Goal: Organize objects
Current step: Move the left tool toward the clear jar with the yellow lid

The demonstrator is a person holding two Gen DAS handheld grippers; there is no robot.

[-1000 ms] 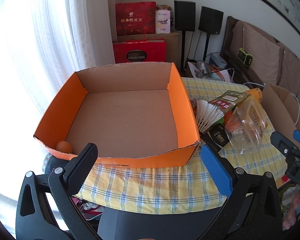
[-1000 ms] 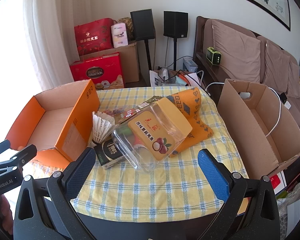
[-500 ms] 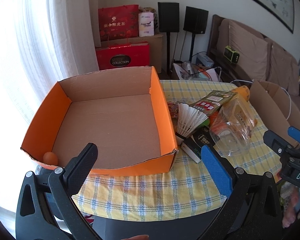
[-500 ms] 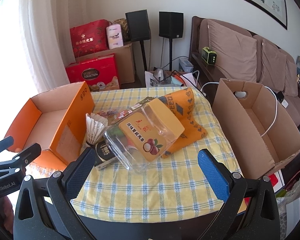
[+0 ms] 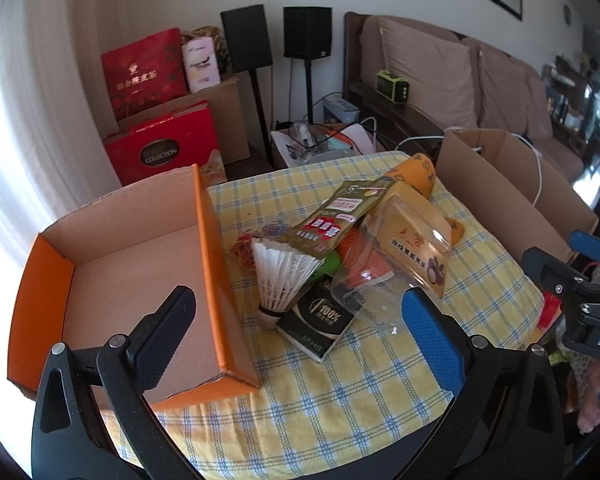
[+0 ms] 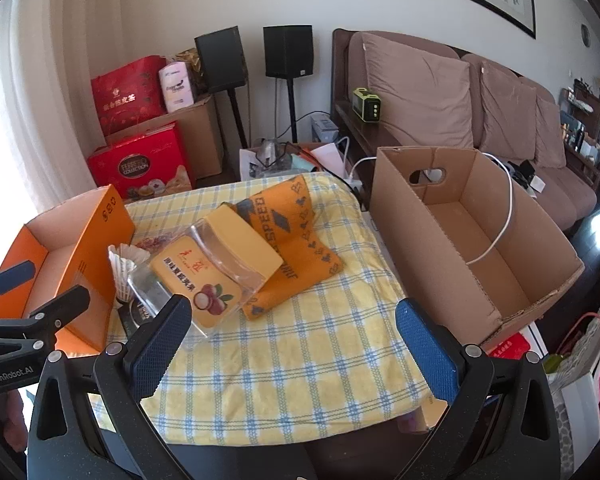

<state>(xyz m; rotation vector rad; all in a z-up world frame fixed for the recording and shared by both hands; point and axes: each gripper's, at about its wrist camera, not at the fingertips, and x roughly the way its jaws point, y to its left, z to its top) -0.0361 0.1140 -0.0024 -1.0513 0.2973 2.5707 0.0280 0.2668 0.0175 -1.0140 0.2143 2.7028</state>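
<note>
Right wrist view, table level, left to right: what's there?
Orange box → shuttlecock → clear jar → orange cloth → brown cardboard box.

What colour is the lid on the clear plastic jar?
Yellow-orange; the lid on the jar shows best in the right wrist view.

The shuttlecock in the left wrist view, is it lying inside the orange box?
No, the shuttlecock rests on the checked cloth outside the orange box, leaning on a black packet.
</note>
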